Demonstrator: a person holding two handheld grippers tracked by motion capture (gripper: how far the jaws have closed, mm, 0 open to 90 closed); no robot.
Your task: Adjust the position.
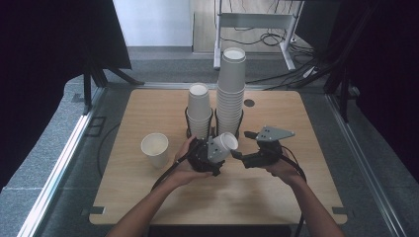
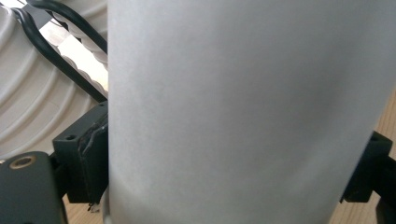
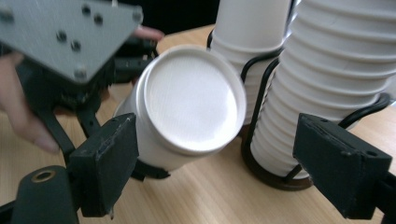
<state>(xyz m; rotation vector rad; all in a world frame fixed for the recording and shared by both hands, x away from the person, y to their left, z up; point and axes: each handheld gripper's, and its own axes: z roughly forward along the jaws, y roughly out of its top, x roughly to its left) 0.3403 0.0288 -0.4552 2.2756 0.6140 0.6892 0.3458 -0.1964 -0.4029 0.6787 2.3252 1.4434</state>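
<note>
A white paper cup [image 1: 227,142] lies tilted in my left gripper [image 1: 217,153], above the wooden table [image 1: 138,192], in front of the two cup stacks. In the left gripper view the cup's side wall [image 2: 243,107] is pressed by the black pads [image 2: 86,163] on both sides. My right gripper [image 1: 243,144] sits just right of the cup and points at it. In the right gripper view the cup's round base [image 3: 191,100] faces me just beyond my right gripper [image 3: 224,163], whose jaws stand wide apart with nothing between them.
A short cup stack [image 1: 199,108] and a tall one [image 1: 231,84] stand in black wire holders at the table's back middle. A single upright cup [image 1: 155,148] stands to the left. In the right gripper view the stacks [image 3: 327,84] are close on the right.
</note>
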